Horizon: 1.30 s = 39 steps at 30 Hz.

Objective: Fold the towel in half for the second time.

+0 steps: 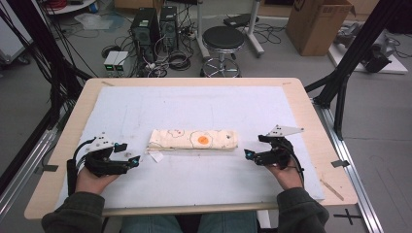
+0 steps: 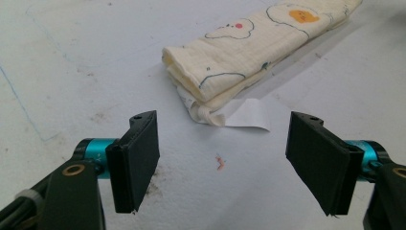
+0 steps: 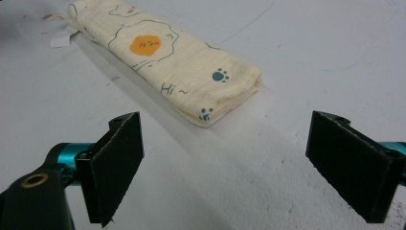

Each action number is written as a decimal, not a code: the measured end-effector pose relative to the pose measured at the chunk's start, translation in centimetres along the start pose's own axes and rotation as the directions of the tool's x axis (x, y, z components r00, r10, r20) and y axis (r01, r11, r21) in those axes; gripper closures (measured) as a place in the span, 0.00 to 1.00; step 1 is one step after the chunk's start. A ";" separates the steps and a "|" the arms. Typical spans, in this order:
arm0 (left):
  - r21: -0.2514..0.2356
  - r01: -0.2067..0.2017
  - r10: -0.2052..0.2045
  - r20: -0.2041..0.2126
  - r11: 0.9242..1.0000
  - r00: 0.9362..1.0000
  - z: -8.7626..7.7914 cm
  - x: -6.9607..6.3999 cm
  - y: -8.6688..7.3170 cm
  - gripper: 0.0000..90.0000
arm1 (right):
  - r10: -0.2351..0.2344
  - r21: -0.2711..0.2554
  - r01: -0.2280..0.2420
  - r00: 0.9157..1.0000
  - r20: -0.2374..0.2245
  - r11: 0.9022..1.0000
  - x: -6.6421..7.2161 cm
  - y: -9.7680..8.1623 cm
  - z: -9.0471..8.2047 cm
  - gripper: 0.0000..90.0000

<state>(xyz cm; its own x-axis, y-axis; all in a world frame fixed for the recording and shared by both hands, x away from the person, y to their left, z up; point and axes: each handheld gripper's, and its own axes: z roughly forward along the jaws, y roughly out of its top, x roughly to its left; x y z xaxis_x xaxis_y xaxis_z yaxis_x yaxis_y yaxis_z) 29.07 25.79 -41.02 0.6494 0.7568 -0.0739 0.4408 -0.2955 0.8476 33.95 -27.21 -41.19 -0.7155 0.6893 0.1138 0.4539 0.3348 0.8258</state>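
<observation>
A folded cream cloth (image 1: 193,140) lies at the centre of the high view on the white mat (image 1: 194,179) covering the tabletop (image 1: 311,116). Its print shows a fried egg, blue paw marks and the word "Hi~"; a blank white label (image 2: 246,115) projects from its left end. The left tool (image 1: 127,154) and right tool (image 1: 254,147) flank the cloth, each clear of it, jaws wide apart and empty. A cardboard box (image 1: 318,24) stands open at upper right.
</observation>
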 end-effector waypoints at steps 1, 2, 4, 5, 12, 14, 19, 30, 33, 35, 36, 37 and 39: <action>-0.002 0.004 -0.004 0.000 1.000 1.000 -0.1 0.0 -0.1 0.30 | 0.003 -0.002 -0.003 1.000 0.004 1.000 0.0 -0.1 -0.1 0.14; -0.002 0.003 -0.003 -0.002 1.000 1.000 -0.2 0.0 -0.2 0.30 | 0.002 -0.002 -0.002 1.000 0.003 1.000 0.1 -0.2 -0.2 0.14; -0.003 0.004 -0.004 -0.002 1.000 1.000 -0.3 -0.1 -0.4 0.30 | 0.007 -0.001 -0.007 1.000 0.000 1.000 0.2 -0.4 -0.4 0.14; -0.004 0.003 -0.003 -0.003 1.000 1.000 -0.4 -0.1 -0.5 0.30 | -0.001 -0.004 0.001 1.000 0.002 1.000 0.2 -0.5 -0.5 0.14; 0.000 0.003 -0.003 -0.008 1.000 1.000 -0.7 -0.4 -0.9 0.30 | 0.006 0.004 -0.006 1.000 0.002 1.000 0.5 -1.0 -0.7 0.14; -0.001 0.007 -0.007 -0.009 1.000 1.000 -0.8 -0.5 -1.1 0.30 | 0.003 0.004 -0.003 1.000 0.002 1.000 0.5 -1.3 -0.8 0.14; -0.002 0.002 -0.002 -0.010 1.000 1.000 -1.1 -0.7 -1.4 0.30 | 0.008 0.007 -0.008 1.000 0.004 1.000 0.5 -2.0 -1.1 0.14; -0.003 0.017 -0.017 -0.005 1.000 1.000 -1.6 -1.2 -2.4 0.30 | 0.007 -0.006 -0.007 1.000 0.013 1.000 1.2 -2.8 -1.9 0.14; -0.006 0.006 -0.006 -0.006 1.000 1.000 -1.8 -1.5 -2.5 0.30 | 0.005 -0.014 -0.005 1.000 0.014 1.000 1.4 -3.0 -2.2 0.14; -0.007 -0.004 0.004 -0.009 1.000 1.000 -2.0 -1.5 -2.5 0.30 | 0.001 -0.014 -0.001 1.000 0.014 1.000 1.6 -3.1 -2.3 0.14; -0.014 0.002 -0.002 -0.009 1.000 1.000 -2.0 -1.5 -2.5 0.30 | 0.000 -0.015 0.000 1.000 0.014 1.000 1.7 -3.2 -2.4 0.14; -0.015 0.002 -0.002 -0.010 1.000 1.000 -2.1 -1.6 -2.6 0.30 | 0.002 -0.016 -0.002 1.000 0.011 1.000 1.8 -3.2 -2.4 0.14; -0.010 -0.007 0.007 -0.012 1.000 1.000 -2.1 -1.6 -2.6 0.30 | 0.004 -0.019 -0.003 1.000 0.010 1.000 1.8 -3.2 -2.5 0.14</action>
<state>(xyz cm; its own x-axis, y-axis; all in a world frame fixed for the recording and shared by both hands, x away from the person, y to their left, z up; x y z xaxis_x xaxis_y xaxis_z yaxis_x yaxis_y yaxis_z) 25.61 26.60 -42.03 0.6452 0.7615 -0.0618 0.4297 -0.2948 0.8535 29.84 -28.62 -42.28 -0.7084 0.6969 0.1112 0.4463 0.3203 0.8356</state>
